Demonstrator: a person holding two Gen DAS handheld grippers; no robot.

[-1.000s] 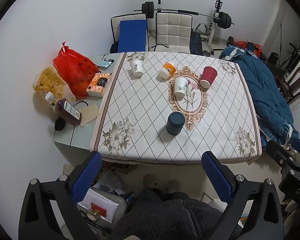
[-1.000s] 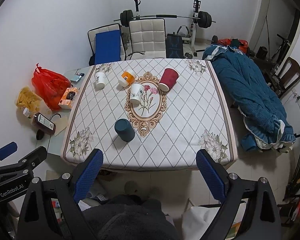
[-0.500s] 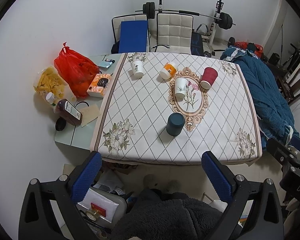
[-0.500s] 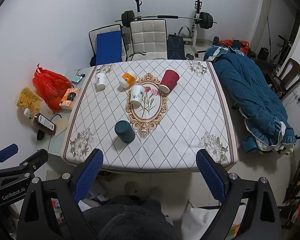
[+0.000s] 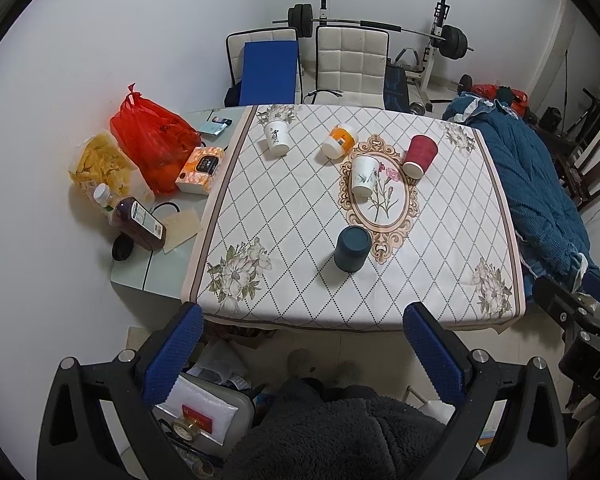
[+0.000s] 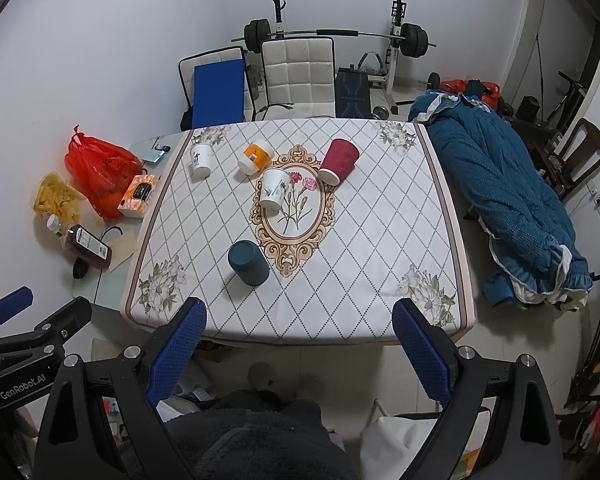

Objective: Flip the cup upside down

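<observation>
Several cups stand on the patterned tablecloth [image 5: 300, 216] [image 6: 380, 240]: a dark teal cup [image 5: 352, 249] [image 6: 248, 262] nearest me, a white flowered cup [image 5: 363, 176] [image 6: 273, 189], a red ribbed cup [image 5: 419, 157] [image 6: 338, 160], an orange and white cup [image 5: 339, 141] [image 6: 255, 156] and a white cup [image 5: 276, 137] [image 6: 201, 160] at the far left. All look bottom-up. My left gripper [image 5: 300, 344] and right gripper [image 6: 298, 336] are open and empty, held high before the table's near edge.
Left of the cloth lie a red bag [image 5: 152, 136], a snack bag [image 5: 100, 162], a tissue box [image 5: 200, 170] and a bottle [image 5: 140, 222]. Two chairs [image 5: 352, 64] and a barbell rack stand behind. A blue quilt [image 5: 536, 184] lies on the right.
Both views drifted slightly; the table has shifted a little in each frame. Nothing on the table moved, and both grippers stayed open.
</observation>
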